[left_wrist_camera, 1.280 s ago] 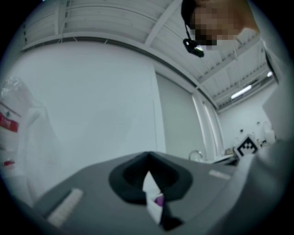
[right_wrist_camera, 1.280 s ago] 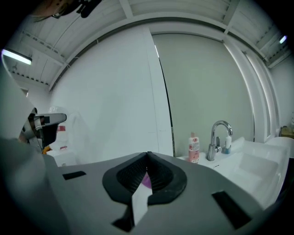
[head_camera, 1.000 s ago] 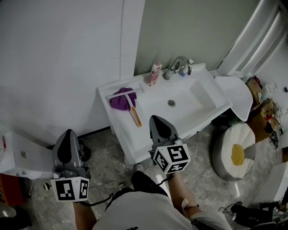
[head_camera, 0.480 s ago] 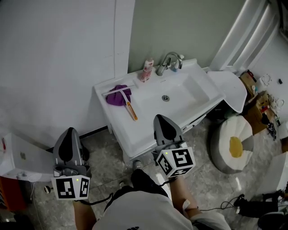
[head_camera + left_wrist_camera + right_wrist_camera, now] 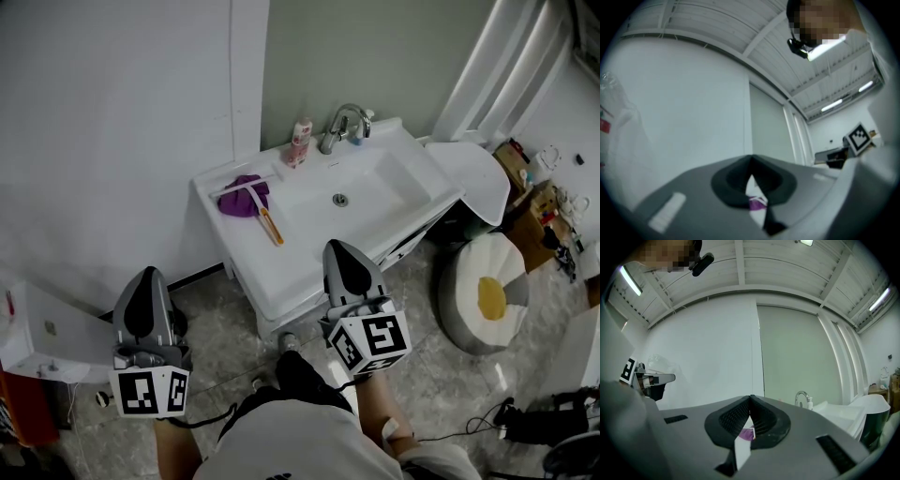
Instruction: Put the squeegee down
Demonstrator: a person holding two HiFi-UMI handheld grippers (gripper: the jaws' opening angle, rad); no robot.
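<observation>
The squeegee [image 5: 268, 223], white blade and orange handle, lies on the left ledge of the white sink [image 5: 309, 272], its blade end resting on a purple cloth [image 5: 242, 203]. Nothing holds it. My right gripper [image 5: 336, 247] hovers in front of the sink's near edge, jaws shut and empty, tips meeting in the right gripper view [image 5: 750, 399]. Off to the left my left gripper [image 5: 144, 275] hangs over the floor, well apart from the sink; its jaws [image 5: 751, 161] are also shut with nothing between them. A sliver of purple cloth [image 5: 757, 203] shows below them.
A chrome faucet [image 5: 339, 127] and a small bottle [image 5: 300, 142] stand at the sink's back. A white lid-like piece [image 5: 473, 183] sits right of the sink, a round white-and-yellow cushion [image 5: 483, 300] on the floor below it. A white box [image 5: 47, 337] stands at the left.
Both grippers have drawn back from the sink, the right one farther. The squeegee and cloth lie where they were.
</observation>
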